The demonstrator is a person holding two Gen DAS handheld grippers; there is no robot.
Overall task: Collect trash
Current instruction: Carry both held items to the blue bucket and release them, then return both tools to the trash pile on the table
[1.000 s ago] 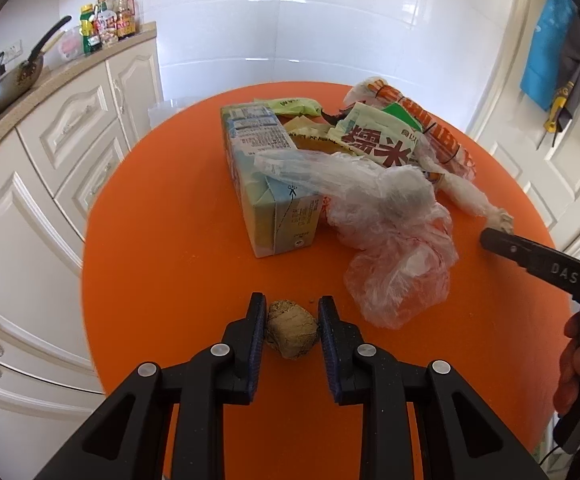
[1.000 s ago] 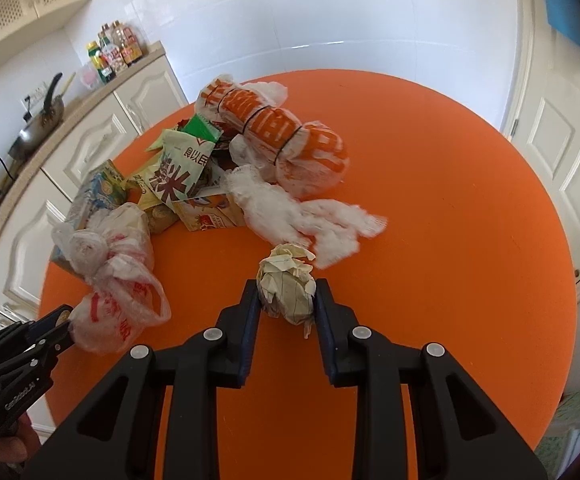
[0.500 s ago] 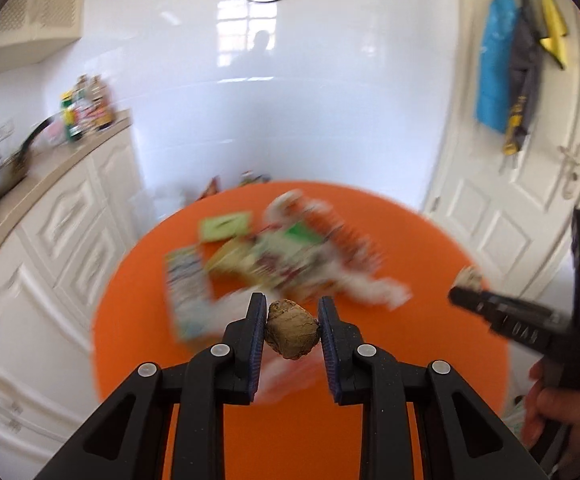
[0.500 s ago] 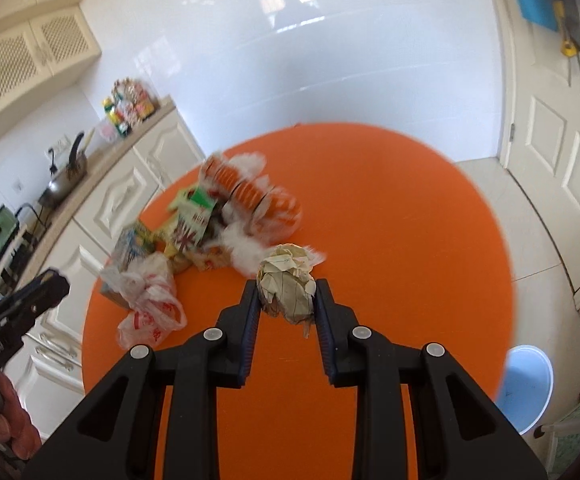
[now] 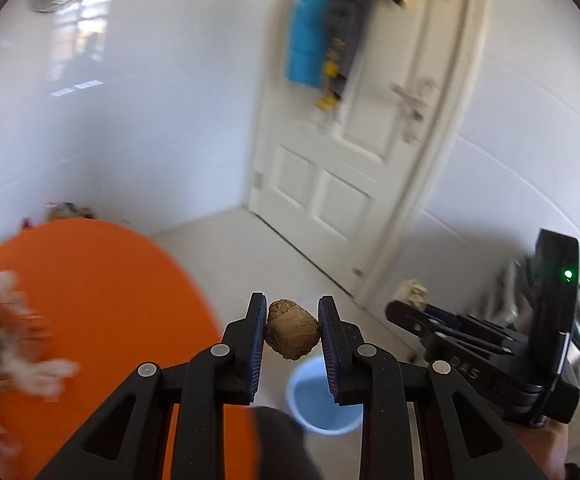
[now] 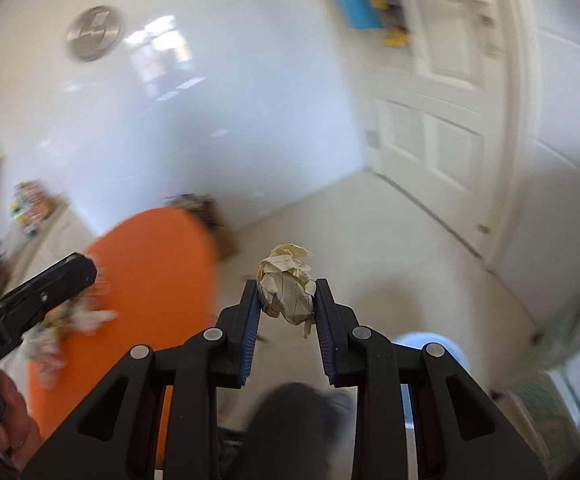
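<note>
My left gripper [image 5: 292, 334] pinches a brown lump [image 5: 291, 334] in mid-air, past the orange table [image 5: 101, 292] edge, above the blue bin [image 5: 322, 400] on the floor (likely for dropping). My right gripper [image 6: 285, 304] squeezes a crumpled paper ball [image 6: 285, 288], its bin [image 6: 430, 346] partly hidden beneath.

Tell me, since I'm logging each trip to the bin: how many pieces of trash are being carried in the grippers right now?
2. A brown lump is clamped in the left gripper, and a crumpled paper ball in the right gripper. More trash stays blurred on the orange table.
</note>
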